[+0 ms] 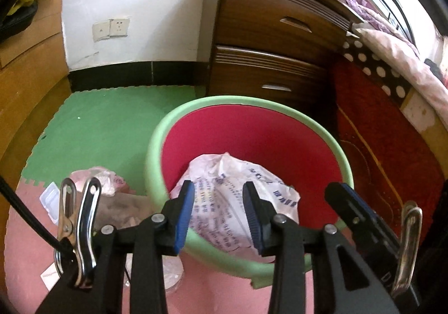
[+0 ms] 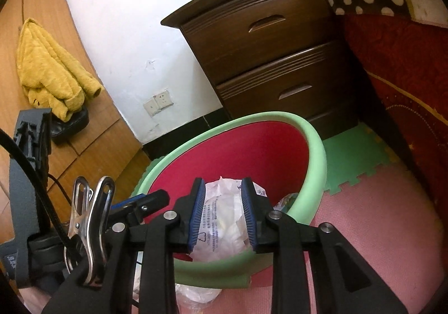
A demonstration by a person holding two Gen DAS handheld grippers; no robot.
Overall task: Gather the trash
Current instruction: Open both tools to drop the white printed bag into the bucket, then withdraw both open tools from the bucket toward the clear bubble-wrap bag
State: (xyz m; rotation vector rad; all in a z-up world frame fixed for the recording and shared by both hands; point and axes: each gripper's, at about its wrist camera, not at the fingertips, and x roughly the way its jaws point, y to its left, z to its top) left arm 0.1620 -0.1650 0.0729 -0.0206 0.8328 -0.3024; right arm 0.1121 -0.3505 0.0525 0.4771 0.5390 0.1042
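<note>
A round bin (image 1: 294, 115) with a pale green foam rim and red inside stands on the floor mats; it also shows in the right wrist view (image 2: 316, 146). A crumpled white plastic bag with blue print (image 1: 224, 199) sits in the bin. My left gripper (image 1: 218, 213) is over the near rim, its jaws on either side of the bag. My right gripper (image 2: 222, 213) is over the rim too, jaws close around the same bag (image 2: 224, 227). More crumpled plastic trash (image 1: 103, 177) and a small white tray (image 1: 50, 199) lie on the mat left of the bin.
A dark wooden nightstand (image 1: 274, 42) with two drawers stands behind the bin against the white wall. A bed with a red cover (image 1: 372, 129) is at the right. A yellow garment (image 2: 50, 67) lies on a wooden surface at the left. Pink and green foam mats (image 1: 106, 123) cover the floor.
</note>
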